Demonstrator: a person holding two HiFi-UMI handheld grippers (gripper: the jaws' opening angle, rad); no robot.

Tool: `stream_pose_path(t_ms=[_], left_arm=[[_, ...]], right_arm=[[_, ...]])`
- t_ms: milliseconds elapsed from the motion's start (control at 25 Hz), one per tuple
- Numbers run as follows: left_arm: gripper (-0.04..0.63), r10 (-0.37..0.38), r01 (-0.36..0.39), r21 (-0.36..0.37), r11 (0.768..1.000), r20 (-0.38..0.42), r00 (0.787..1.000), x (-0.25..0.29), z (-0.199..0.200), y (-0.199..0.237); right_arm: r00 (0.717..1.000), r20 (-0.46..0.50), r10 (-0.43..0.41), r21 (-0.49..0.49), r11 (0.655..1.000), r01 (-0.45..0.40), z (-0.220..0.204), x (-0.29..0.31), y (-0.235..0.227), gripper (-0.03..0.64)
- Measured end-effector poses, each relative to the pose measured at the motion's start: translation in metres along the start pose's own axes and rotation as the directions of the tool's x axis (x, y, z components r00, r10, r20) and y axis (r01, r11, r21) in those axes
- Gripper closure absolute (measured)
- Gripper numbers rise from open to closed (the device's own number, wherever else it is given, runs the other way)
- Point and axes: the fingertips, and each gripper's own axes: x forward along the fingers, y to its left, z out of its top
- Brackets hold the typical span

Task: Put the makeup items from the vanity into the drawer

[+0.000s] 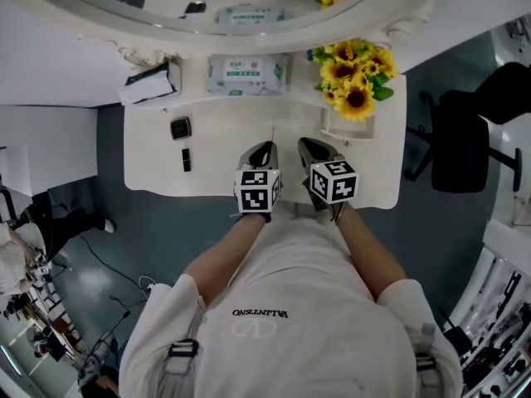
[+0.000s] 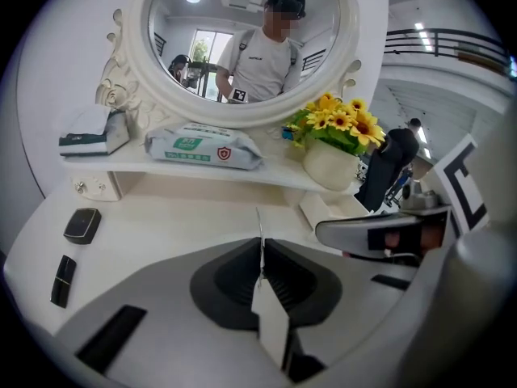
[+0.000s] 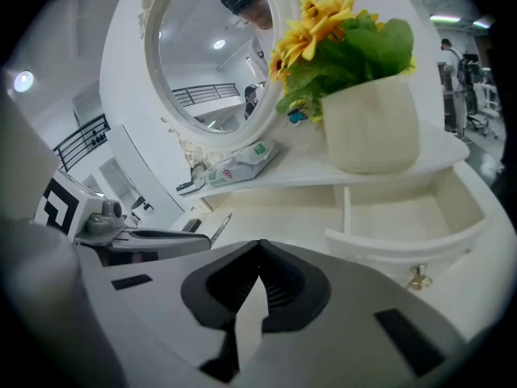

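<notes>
Currently two grippers sit side by side over the near edge of the white vanity (image 1: 149, 168), and both are closed. The left gripper (image 1: 267, 148) (image 2: 260, 245) is clenched on one thin flat strip (image 2: 260, 223) (image 1: 272, 134), which stands up out of its pressed-together jaws; what kind of item it is cannot be told. The right gripper (image 1: 309, 144) (image 3: 258, 249) has its jaws together with nothing between them. Two black makeup items lie on the tabletop, well off to the left of the left gripper: one square compact (image 1: 180, 128) (image 2: 82, 224) and, nearer the front edge, one small slim stick (image 1: 186, 159) (image 2: 63, 280). One drawer (image 3: 404, 217) (image 1: 348, 128) stands pulled open just ahead and to the right of the right gripper, under the raised shelf. On that shelf, above the drawer, is one white pot of sunflowers (image 3: 371, 124) (image 2: 333, 166). Straight ahead of the left gripper lies one pack of wet wipes (image 1: 246, 74) (image 2: 203, 146), and far to its left one box (image 1: 149, 83) (image 2: 93, 132). One round mirror (image 2: 250, 39) rises behind the shelf.
</notes>
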Motion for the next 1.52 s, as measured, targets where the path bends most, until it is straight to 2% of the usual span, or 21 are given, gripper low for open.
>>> stream_pose_path(t_ms=[120,360,640,880,1520], left_arm=[[0.575,-0.022,0.022,-0.004,1.000,0.000,1.000,0.003,0.005,-0.018],[0.575,-0.073,0.073,0.032,0.997,0.007,0.997,0.010,0.021,-0.053],[0.575,-0.151,0.151,0.073,0.986,-0.014,0.988,0.023,0.030,-0.100],[0.575,-0.197,0.200,0.080,0.977,-0.039,0.980,0.039,0.033,-0.131],[0.575,-0.204,0.210,0.051,0.976,-0.092,0.975,0.075,0.034,-0.170]], right_arm=[[1.000,0.017,-0.020,0.014,1.000,0.020,0.003,-0.013,-0.013,0.606],[0.996,0.081,-0.040,0.029,0.999,0.038,0.021,-0.038,-0.030,0.606],[0.987,0.132,-0.086,0.064,0.995,0.078,0.033,-0.064,-0.053,0.606],[0.981,0.153,-0.123,0.103,0.989,0.108,0.035,-0.082,-0.078,0.606],[0.975,0.164,-0.153,0.148,0.980,0.129,0.037,-0.108,-0.124,0.606]])
